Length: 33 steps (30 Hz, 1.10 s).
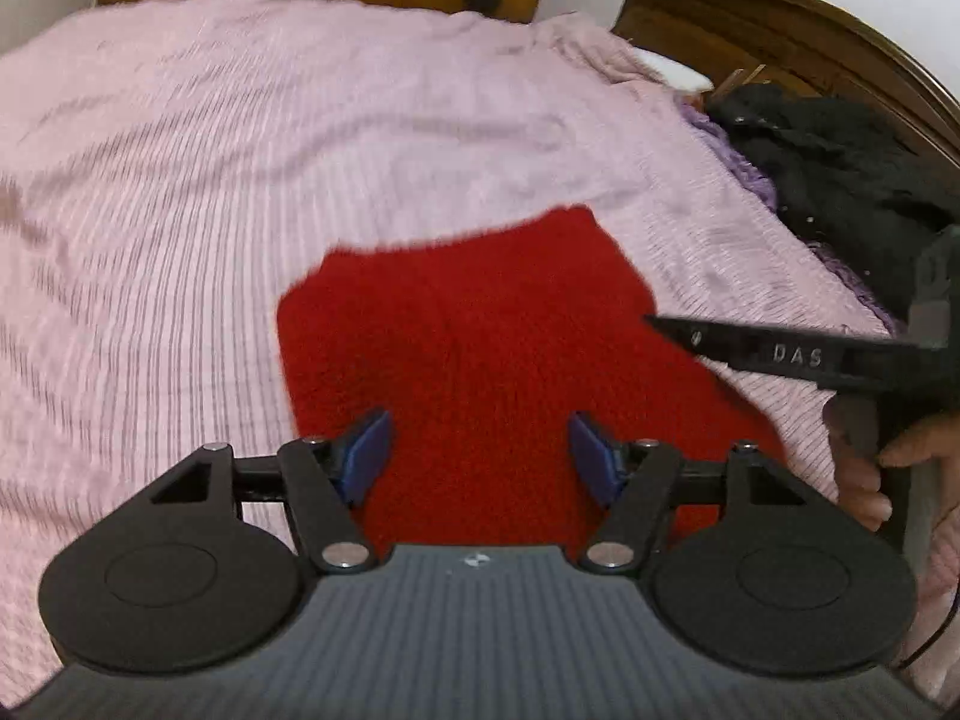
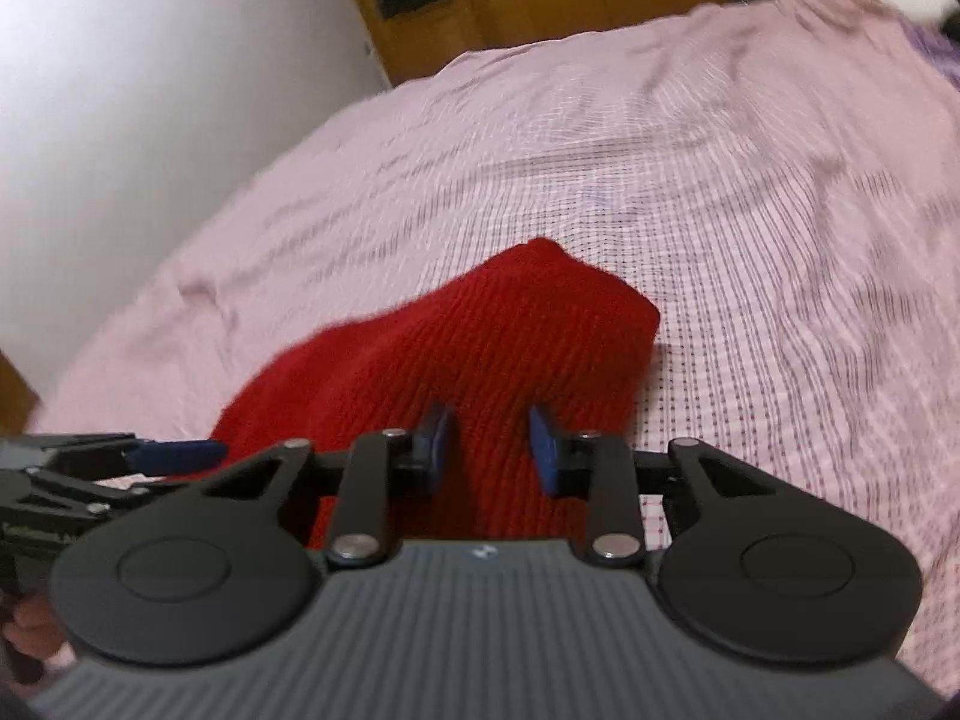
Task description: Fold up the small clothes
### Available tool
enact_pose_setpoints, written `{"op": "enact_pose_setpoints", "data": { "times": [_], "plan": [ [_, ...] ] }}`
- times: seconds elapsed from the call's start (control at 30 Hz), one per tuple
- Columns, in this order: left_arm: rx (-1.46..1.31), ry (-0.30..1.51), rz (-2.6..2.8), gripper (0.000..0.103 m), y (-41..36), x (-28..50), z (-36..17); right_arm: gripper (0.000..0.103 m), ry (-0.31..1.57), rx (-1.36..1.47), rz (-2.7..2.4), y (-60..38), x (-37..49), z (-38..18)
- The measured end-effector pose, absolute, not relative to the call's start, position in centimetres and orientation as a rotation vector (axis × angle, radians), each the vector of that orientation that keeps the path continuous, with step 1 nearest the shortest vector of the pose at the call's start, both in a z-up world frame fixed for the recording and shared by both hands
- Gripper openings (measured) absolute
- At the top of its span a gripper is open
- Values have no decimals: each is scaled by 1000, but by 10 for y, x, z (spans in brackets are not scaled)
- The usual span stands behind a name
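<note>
Blue pads [image 1: 366,456] of my left gripper [image 1: 480,459] stand wide apart over the near part of the red knit [image 1: 480,324], with nothing pinched between them. My right gripper [image 2: 489,456] has its jaws much narrower, a gap showing between the pads [image 2: 435,456]; the knit lies under and between them, but I cannot tell whether they nip a fold or only hover just above it. In the left view I see the right gripper's finger [image 1: 780,354] reaching in over the knit's right edge, a hand [image 1: 870,468] behind it.

The knit lies flat on the pink bedspread [image 1: 240,180], near my edge of the bed. It looks already doubled, with one rounded end pointing away in the right view. A dark pile [image 1: 840,168] sits well apart by the headboard.

I judge I am mid-fold, setting grips on the near edge. Next I would need both pairs of pads to close on the same edge, then lift it and carry it across evenly, keeping the layers from sliding apart.
</note>
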<state>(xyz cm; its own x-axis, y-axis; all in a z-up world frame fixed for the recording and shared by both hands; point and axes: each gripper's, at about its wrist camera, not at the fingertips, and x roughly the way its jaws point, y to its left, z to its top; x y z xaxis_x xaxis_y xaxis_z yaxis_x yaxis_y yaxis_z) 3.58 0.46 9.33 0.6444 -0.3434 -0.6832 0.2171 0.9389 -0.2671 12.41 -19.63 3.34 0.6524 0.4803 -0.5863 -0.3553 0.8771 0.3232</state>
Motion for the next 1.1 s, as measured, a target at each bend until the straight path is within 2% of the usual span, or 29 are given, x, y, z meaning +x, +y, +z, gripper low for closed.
{"op": "enact_pose_setpoints", "data": {
  "times": [0.23, 0.33, 0.4, 0.43, 0.47, 0.5, 0.53, 0.8, 1.1],
  "plan": [
    [-155, 793, -315, 73, 7, 27, 88, 32, 683, 231, 449, -203, 116, 33],
    [-151, 780, -290, 73, 5, 27, 92, 37, 664, 281, 395, -207, 106, 42],
    [-131, 767, -258, 73, 2, 21, 96, 56, 655, 313, 352, -210, 98, 47],
    [-120, 758, -243, 73, 1, 15, 100, 61, 648, 326, 330, -213, 92, 49],
    [-105, 746, -227, 74, 1, 10, 104, 71, 639, 339, 325, -216, 85, 51],
    [-89, 737, -209, 77, 1, 4, 108, 75, 629, 355, 330, -219, 78, 53],
    [-80, 731, -197, 81, 2, -2, 110, 76, 624, 369, 338, -222, 69, 54],
    [-82, 741, -143, 96, 15, -41, 114, 82, 656, 306, 341, -220, 11, 56],
    [-75, 908, -138, 97, 2, -44, 71, 82, 735, 93, 253, -199, -27, 37]
  ]
}}
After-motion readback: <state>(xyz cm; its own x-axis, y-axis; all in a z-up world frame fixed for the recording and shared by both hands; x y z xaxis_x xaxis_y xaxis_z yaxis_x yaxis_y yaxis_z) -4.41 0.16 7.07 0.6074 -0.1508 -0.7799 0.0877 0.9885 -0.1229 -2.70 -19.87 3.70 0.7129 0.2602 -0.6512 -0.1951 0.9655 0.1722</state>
